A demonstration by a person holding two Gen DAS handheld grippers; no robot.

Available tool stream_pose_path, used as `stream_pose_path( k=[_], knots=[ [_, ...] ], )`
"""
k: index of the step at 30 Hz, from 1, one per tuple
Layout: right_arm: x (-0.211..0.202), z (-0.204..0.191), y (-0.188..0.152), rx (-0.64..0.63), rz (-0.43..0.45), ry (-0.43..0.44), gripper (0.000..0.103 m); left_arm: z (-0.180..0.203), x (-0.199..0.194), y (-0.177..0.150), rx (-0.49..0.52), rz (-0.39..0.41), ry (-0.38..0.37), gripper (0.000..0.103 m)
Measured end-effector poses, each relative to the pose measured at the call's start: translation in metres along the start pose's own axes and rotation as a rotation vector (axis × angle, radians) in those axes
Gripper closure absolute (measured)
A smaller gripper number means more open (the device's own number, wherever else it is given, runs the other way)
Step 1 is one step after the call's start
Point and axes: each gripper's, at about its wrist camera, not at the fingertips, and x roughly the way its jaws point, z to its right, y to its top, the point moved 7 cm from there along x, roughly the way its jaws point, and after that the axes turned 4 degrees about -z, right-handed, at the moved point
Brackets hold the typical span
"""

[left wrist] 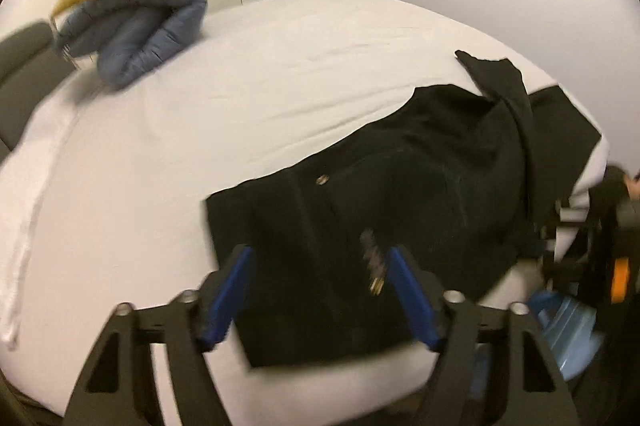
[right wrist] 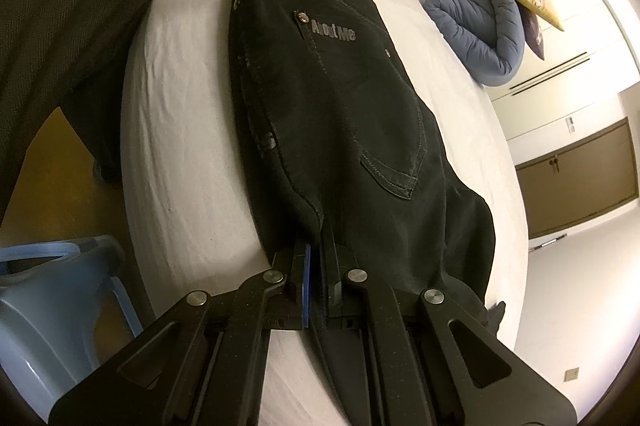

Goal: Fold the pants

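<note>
The left wrist view was blurred, and the far trouser legs ran off the bed's [left wrist: 240, 85] edge. The black pants [right wrist: 340, 97] lay flat on the sheet; the left tongs [left wrist: 318, 258] hovered wide open above the waistband, empty. The right tongs [right wrist: 318, 258] were clamped on the pants' near edge.

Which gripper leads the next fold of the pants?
Probably right. The right gripper is already shut on the pants at their near end, so it can carry that end over. The left gripper hangs open above the waist end, holding nothing.
</note>
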Motion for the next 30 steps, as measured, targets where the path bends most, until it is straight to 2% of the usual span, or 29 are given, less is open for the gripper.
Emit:
stream_pose_path(
  k=[1,2,3,5,8,12,14,16,18,19,21,23,25,26,27,29,30],
  knots=[
    [-0.001,0.001,0.0,0.005,0.0,0.003,0.1,0.001,0.014,0.002,-0.003,-0.026,-0.006,0.048],
    [-0.001,0.002,0.0,0.018,-0.001,0.009,0.1,0.001,0.033,0.002,-0.003,-0.065,0.004,0.059],
    [-0.001,0.004,0.0,0.032,-0.002,0.016,0.1,-0.001,0.048,0.0,-0.011,-0.107,0.003,0.064],
    [-0.002,0.006,0.0,0.059,-0.006,0.032,0.099,-0.009,0.082,-0.008,-0.044,-0.193,0.01,0.067],
    [-0.004,0.005,-0.001,0.069,-0.009,0.038,0.097,-0.014,0.092,-0.007,-0.069,-0.198,0.006,0.067],
    [-0.008,0.005,-0.006,0.104,-0.004,0.056,0.096,-0.01,0.093,-0.008,-0.022,-0.205,0.05,0.066],
    [-0.01,0.006,-0.009,0.124,-0.007,0.072,0.096,-0.01,0.092,-0.006,-0.049,-0.207,0.043,0.066],
    [-0.019,0.012,-0.014,0.178,0.002,0.112,0.092,-0.007,0.087,-0.004,-0.049,-0.212,0.086,0.064],
    [-0.026,0.023,-0.023,0.268,0.006,0.179,0.081,-0.008,0.083,0.002,-0.03,-0.212,0.15,0.056],
    [-0.031,0.029,-0.027,0.319,0.012,0.219,0.076,-0.009,0.077,0.003,-0.024,-0.209,0.179,0.056],
    [-0.044,0.052,-0.04,0.466,0.044,0.275,0.052,-0.003,0.063,0.013,-0.028,-0.183,0.214,0.055],
    [-0.05,0.084,-0.057,0.629,0.061,0.302,0.05,0.012,0.049,0.032,-0.07,-0.126,0.183,0.048],
    [-0.04,0.134,-0.087,0.845,0.025,0.328,0.05,0.031,0.045,0.048,-0.119,-0.084,0.1,0.04],
    [-0.032,0.16,-0.103,0.943,0.007,0.33,0.05,0.048,0.052,0.059,-0.131,-0.083,0.036,0.04],
    [-0.023,0.181,-0.118,1.025,-0.012,0.327,0.05,0.062,0.059,0.066,-0.133,-0.083,0.003,0.04],
    [0.001,0.236,-0.161,1.222,-0.102,0.296,0.05,0.088,0.078,0.083,-0.118,-0.081,-0.022,0.04],
    [0.01,0.256,-0.175,1.278,-0.127,0.29,0.05,0.097,0.089,0.089,-0.112,-0.089,-0.037,0.04]
  ],
)
